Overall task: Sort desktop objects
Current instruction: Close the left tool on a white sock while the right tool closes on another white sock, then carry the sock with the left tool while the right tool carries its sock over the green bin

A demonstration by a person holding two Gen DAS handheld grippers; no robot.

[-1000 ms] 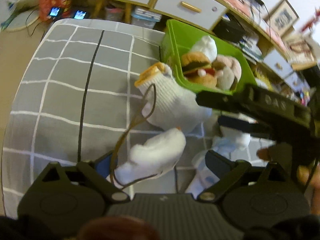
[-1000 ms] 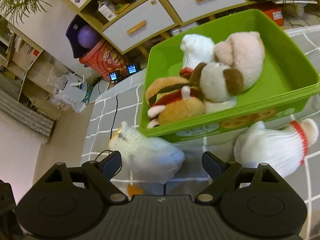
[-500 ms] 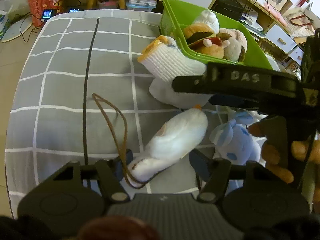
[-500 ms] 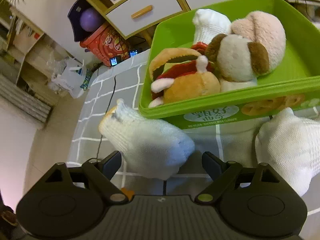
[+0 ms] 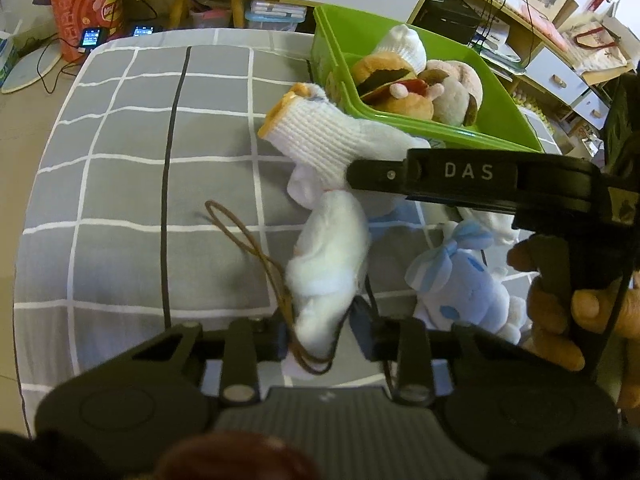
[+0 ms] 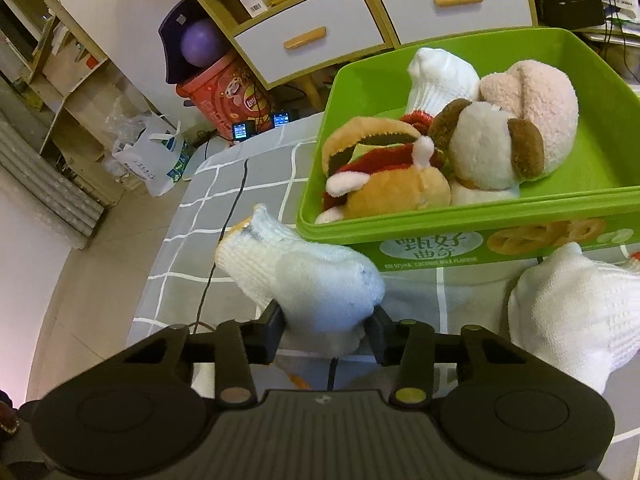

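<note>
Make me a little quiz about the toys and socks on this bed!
1. True or false: the green bin is empty.
2. What does the right tool pinch?
A. a burger plush
B. a white sock
C. a purple ball
3. Fill in: the left tool is closing on a white plush with a brown ____.

Key:
1. False: a burger plush and a dog plush lie inside.
2. B, the white sock.
3. Cord; the white plush, the cord.
</note>
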